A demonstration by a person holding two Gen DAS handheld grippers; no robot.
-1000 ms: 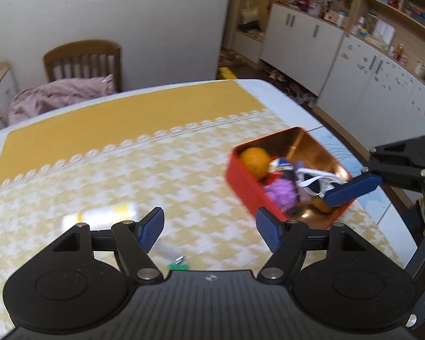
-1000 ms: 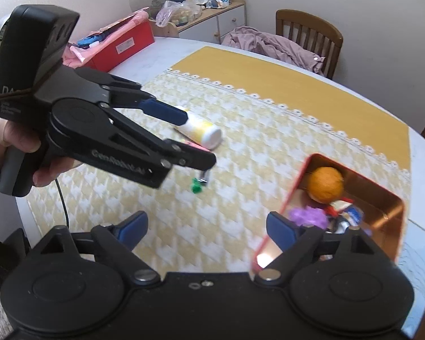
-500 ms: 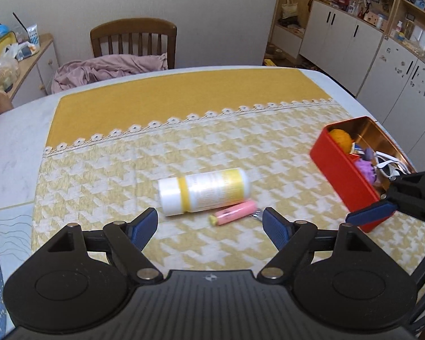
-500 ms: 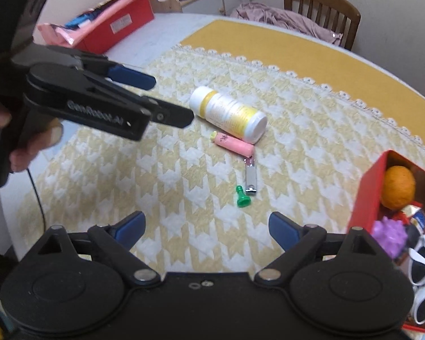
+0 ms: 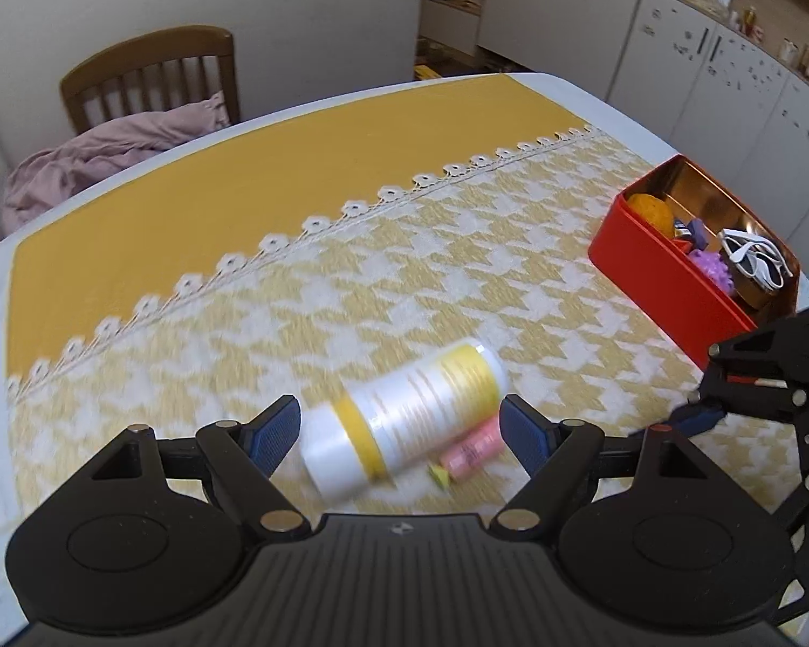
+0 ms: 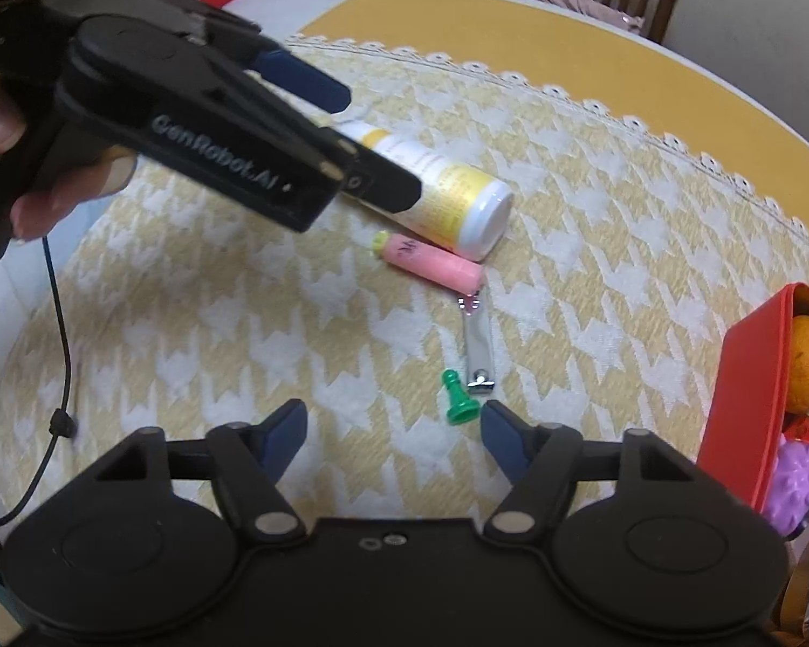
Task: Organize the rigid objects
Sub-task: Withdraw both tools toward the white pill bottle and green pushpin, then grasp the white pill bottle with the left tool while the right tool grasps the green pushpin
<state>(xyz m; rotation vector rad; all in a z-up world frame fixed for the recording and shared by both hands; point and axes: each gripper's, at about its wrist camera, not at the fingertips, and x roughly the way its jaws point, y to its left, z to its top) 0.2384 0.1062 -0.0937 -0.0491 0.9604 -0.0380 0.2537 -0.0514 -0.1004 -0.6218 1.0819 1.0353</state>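
Note:
A white and yellow bottle (image 5: 404, 415) lies on its side on the yellow tablecloth, with a pink tube (image 5: 469, 453) against it. My left gripper (image 5: 402, 431) is open, its fingers on either side of the bottle, not touching it. In the right wrist view the bottle (image 6: 447, 199), the pink tube (image 6: 431, 264), a metal nail clipper (image 6: 477, 345) and a green pawn (image 6: 458, 404) lie together. My right gripper (image 6: 393, 434) is open and empty, just short of the pawn. The red tin (image 5: 669, 291) holds an orange ball, sunglasses and small toys.
The red tin (image 6: 739, 393) stands at the table's right edge. A wooden chair (image 5: 151, 81) with pink cloth is behind the table. White cabinets (image 5: 701, 70) line the far right wall. A black cable (image 6: 59, 350) hangs by the left gripper.
My left gripper has moved forward and down so its fingers now straddle the bottle. My right gripper has moved closer to the green pawn and the nail clipper.

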